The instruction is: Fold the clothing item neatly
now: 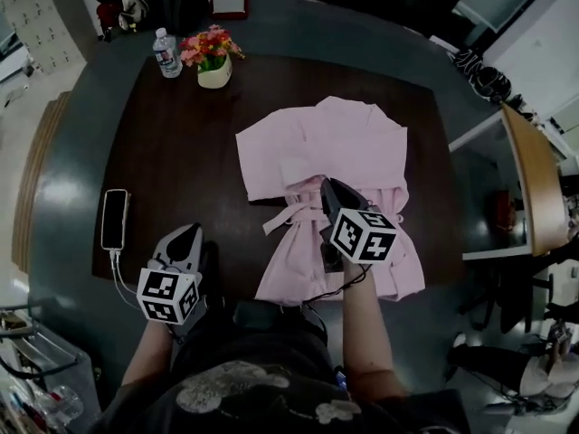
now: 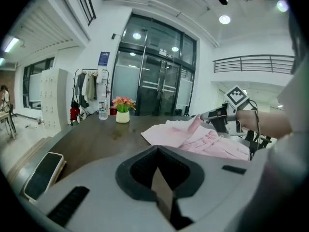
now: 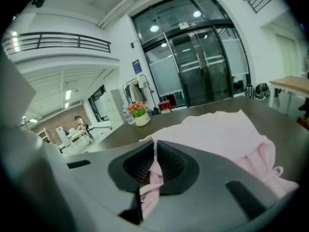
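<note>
Fingers of the right gripper are pinching a fold of the pink garment, lying spread ahead of them on the dark table, while the left gripper is hovering aside, jaws together and empty.

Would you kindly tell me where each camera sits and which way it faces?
Head view: on the person's head, looking steeply down at the table and pink garment; both forearms, the left gripper and the right gripper show.
Left gripper view: on the left gripper, facing across the table to the glass doors; its shut, empty jaws show, plus the right gripper.
Right gripper view: on the right gripper, facing the doors; its jaws pinch the garment.
Shared: both gripper views show the flower pot.
</note>
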Demonstrator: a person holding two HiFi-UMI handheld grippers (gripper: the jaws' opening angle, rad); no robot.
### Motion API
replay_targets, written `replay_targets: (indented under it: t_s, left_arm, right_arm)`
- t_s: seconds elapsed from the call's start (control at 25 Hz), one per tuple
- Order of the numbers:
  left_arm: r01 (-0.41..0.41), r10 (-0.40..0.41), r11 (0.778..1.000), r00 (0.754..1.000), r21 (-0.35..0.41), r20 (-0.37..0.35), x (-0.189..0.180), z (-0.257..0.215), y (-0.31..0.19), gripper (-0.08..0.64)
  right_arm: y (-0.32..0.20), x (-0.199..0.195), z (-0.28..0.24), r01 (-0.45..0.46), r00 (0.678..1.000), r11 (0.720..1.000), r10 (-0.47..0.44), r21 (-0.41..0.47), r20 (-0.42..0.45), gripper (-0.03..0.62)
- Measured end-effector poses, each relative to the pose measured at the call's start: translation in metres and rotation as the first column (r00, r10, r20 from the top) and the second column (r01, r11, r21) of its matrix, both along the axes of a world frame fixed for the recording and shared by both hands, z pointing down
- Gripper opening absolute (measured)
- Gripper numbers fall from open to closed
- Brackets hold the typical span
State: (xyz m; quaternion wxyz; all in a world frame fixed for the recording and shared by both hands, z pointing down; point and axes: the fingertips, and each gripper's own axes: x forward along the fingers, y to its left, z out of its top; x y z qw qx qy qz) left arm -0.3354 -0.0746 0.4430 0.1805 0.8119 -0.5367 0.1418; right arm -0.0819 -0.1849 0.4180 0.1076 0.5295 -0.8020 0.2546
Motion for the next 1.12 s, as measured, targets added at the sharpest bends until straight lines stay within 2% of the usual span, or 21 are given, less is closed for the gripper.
replay_targets:
  t_s: [0.16,0.36,0.56,0.8,0.96,1.12]
  left_arm:
    - [-0.015,0.015,1.000,1.000,0.015,0.020,0.053,-0.013,0.001,0.009]
    - [-0.001,-0.001,0.999,0.999,0.037,0.042,0.098,-0.023,0.004,0.009]
    - [0.033,-0.035,0.999,0.998,0.039,0.045,0.132,-0.023,0.011,0.009]
    - [0.066,-0.067,0.997,0.997,0.037,0.036,0.159,-0.027,0.019,0.009]
    - [0.033,-0.034,0.999,0.999,0.028,0.036,0.163,-0.024,0.016,0.009]
    - [0.012,-0.012,1.000,1.000,0.020,0.028,0.149,-0.015,-0.001,0.009]
  right_arm:
    - [0.002,0.078,0.031,-0.062,0.997,0.996,0.065,-0.057,0.051,0.011]
    - [0.010,0.121,0.052,-0.050,0.994,0.994,0.059,-0.096,0.096,0.011]
    - [0.014,0.132,0.057,0.029,0.991,0.994,-0.015,-0.106,0.130,0.011]
    - [0.004,0.130,0.039,0.155,0.985,0.985,-0.149,-0.080,0.085,0.011]
    - [-0.016,0.130,0.013,0.163,0.984,0.986,-0.160,-0.028,0.084,0.011]
    - [-0.035,0.139,-0.008,0.099,0.993,0.995,-0.099,0.010,0.070,0.011]
